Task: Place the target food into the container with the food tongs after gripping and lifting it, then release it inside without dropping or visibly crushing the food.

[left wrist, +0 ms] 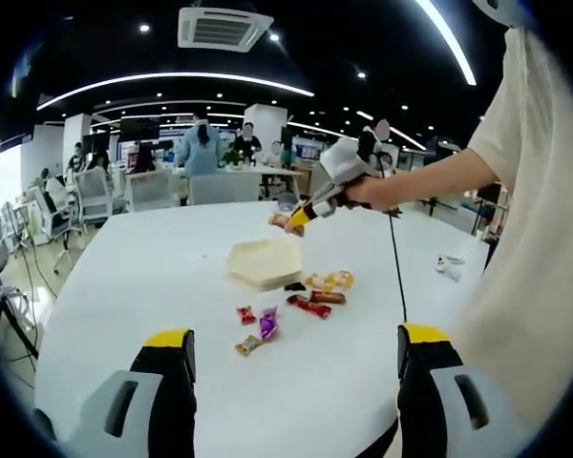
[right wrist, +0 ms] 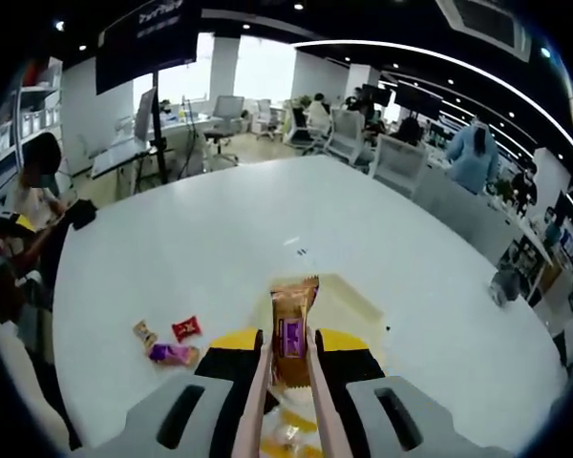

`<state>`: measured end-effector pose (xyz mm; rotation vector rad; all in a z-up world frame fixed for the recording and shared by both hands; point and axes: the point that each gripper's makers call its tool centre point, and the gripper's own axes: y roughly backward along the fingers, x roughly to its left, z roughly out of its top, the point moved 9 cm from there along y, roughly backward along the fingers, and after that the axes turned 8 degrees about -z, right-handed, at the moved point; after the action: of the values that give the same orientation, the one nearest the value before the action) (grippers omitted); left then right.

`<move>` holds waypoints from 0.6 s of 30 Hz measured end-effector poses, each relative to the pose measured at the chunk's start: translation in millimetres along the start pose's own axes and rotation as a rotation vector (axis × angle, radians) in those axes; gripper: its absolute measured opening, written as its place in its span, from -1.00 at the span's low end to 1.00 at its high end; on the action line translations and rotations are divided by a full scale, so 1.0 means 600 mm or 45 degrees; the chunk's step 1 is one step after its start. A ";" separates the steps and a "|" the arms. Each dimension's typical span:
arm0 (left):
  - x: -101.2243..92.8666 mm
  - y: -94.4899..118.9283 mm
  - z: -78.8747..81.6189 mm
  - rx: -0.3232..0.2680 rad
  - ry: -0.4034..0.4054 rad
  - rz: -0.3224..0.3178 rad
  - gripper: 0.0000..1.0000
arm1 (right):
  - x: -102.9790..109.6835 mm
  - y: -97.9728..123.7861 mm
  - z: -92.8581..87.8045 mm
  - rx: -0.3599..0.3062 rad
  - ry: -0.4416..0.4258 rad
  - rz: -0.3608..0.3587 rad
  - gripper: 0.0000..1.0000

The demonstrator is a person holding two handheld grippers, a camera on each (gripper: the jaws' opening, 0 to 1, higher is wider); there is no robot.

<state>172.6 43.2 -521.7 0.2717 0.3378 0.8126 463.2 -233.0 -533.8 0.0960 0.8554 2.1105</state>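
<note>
White table (right wrist: 172, 248); snack (right wrist: 291, 329) in right gripper (right wrist: 288, 355) tongs

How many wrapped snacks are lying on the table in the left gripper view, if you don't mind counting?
About 6, perhaps more overlapping: red snack, purple snack and tan snack in front of the container; long red snack, brown snack and yellow snack to its right.

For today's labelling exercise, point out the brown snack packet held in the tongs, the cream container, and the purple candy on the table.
brown snack packet (right wrist: 290, 329), right gripper view, on its printed front.
cream container (left wrist: 261, 260), left gripper view, on its inner floor.
purple candy (left wrist: 268, 324), left gripper view, on its wrapper middle.
</note>
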 end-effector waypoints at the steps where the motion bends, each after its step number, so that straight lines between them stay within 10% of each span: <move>1: 0.000 0.000 0.000 0.001 0.000 0.001 0.74 | -0.001 0.000 0.002 -0.002 -0.001 -0.002 -0.58; 18: 0.003 -0.007 0.006 -0.022 0.003 0.040 0.79 | -0.026 -0.014 0.018 -0.011 -0.008 -0.021 -0.58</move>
<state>177.9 41.7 -520.3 0.2603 0.3296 0.8467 483.0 -235.0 -527.2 0.0903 0.8405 2.0973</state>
